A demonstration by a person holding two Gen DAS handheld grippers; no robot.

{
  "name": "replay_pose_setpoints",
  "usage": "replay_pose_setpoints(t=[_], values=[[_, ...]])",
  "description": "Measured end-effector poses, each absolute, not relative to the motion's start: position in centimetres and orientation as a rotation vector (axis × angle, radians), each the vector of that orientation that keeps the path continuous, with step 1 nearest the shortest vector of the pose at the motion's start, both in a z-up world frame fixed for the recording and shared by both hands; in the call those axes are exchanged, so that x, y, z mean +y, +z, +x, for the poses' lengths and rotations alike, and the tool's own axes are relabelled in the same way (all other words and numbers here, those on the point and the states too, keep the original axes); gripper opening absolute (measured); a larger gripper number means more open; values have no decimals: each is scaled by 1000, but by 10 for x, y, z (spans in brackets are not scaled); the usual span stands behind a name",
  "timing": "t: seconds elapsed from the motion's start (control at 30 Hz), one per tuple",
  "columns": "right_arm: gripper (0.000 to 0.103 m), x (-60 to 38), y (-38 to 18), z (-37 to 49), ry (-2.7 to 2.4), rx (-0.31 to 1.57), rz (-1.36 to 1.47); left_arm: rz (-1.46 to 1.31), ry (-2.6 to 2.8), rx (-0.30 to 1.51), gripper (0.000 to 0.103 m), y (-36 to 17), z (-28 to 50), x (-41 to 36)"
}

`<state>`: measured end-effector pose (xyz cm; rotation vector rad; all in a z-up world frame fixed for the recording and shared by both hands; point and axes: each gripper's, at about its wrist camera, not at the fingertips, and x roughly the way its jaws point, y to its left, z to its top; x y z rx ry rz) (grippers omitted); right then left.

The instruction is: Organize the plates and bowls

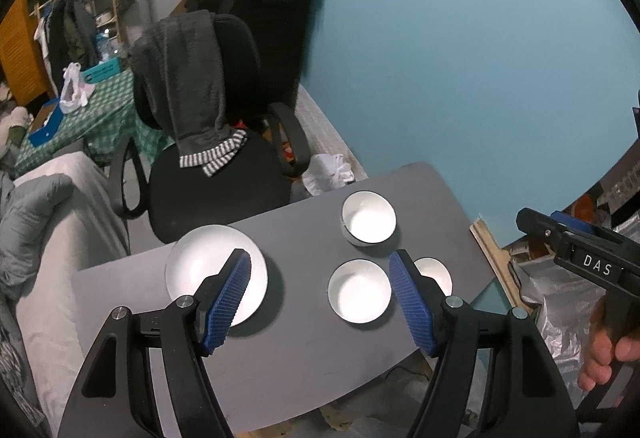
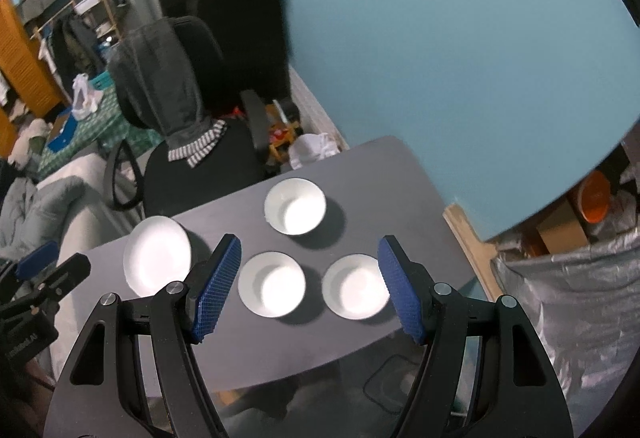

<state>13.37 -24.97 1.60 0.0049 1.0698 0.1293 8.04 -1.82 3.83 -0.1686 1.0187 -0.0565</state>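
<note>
Nearest the lens in each wrist view, both tools stand above the table with nothing held. Left gripper (image 1: 320,298): jaws spread wide, blue ribbed pads clear of all crockery, nothing between them. Right gripper (image 2: 310,284): jaws likewise spread, gripping nothing; seen from the left wrist view it sits off the table's right edge, with a hand (image 1: 606,342) on its handle.

Grey table (image 2: 360,166), contents from left to right in the right wrist view:
- white plate (image 2: 156,258), near the left edge, lying flat;
- near-left bowl (image 2: 272,284), upright, well apart from the plate;
- far bowl (image 2: 295,206), upright, set further back than the other two;
- near-right bowl (image 2: 354,286), upright, just beside the near-left bowl, not touching.

No items are stacked. All four pieces are white and appear empty.

Beyond the table: black office chair (image 1: 216,174) with a grey garment (image 1: 188,78) draped over its backrest, against a blue wall (image 1: 460,58).
</note>
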Motion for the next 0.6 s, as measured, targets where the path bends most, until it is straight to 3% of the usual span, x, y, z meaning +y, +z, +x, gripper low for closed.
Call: replay_pose_setpoints(t=[0.6], values=[[70,-306,4,134,-30,1117,107,-91,-214,1077,73,26,123,-71]])
